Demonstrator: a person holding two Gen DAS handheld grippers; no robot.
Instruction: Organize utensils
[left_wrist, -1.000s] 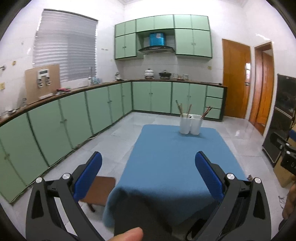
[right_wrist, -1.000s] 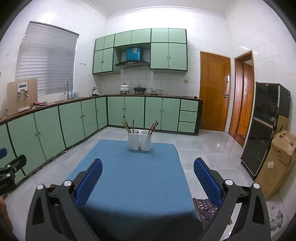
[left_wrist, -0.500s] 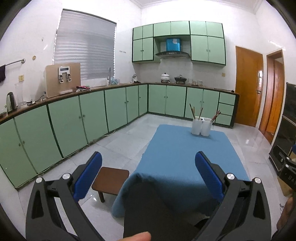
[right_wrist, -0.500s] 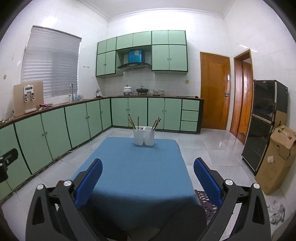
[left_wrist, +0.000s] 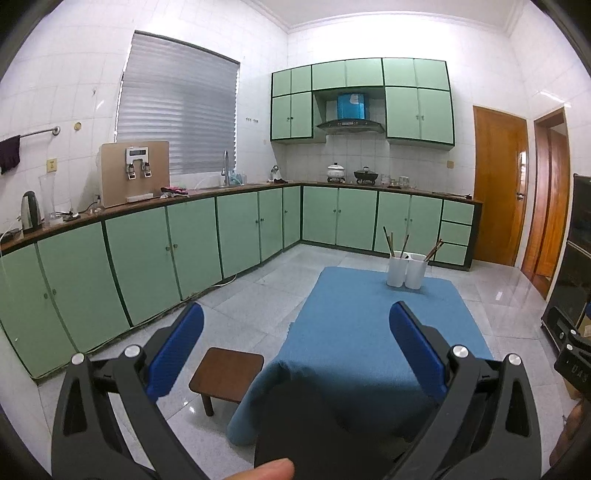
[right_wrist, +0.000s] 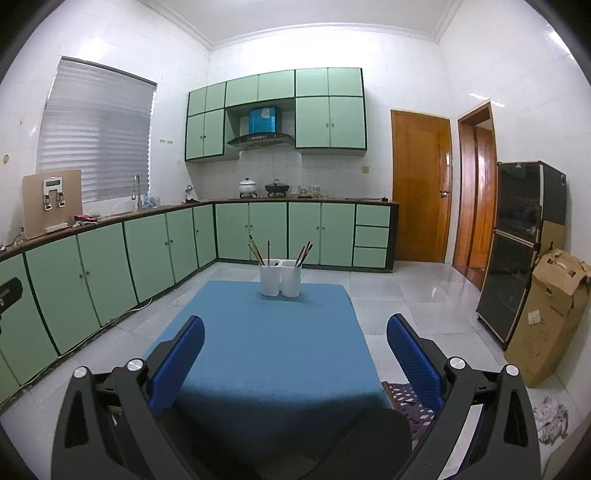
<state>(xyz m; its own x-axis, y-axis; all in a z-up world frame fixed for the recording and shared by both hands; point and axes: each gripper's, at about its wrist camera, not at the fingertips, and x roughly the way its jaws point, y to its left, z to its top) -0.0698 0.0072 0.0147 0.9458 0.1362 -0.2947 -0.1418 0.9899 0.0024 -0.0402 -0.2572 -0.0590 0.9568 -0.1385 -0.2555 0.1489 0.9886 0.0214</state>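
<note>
Both views have risen since the earlier frame; left gripper (left_wrist: 295, 332) and right gripper (right_wrist: 295, 336) spread wide, empty; two white cylindrical utensil holders (right_wrist: 280, 280), touching, stand far ahead on the blue-clothed table (right_wrist: 273, 350); dark chopsticks (right_wrist: 255, 251) lean inside.

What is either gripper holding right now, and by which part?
Nothing. The left gripper and right gripper are both open with empty space between their fingers. The chopsticks stand in the white holders at the table's far end.
</note>
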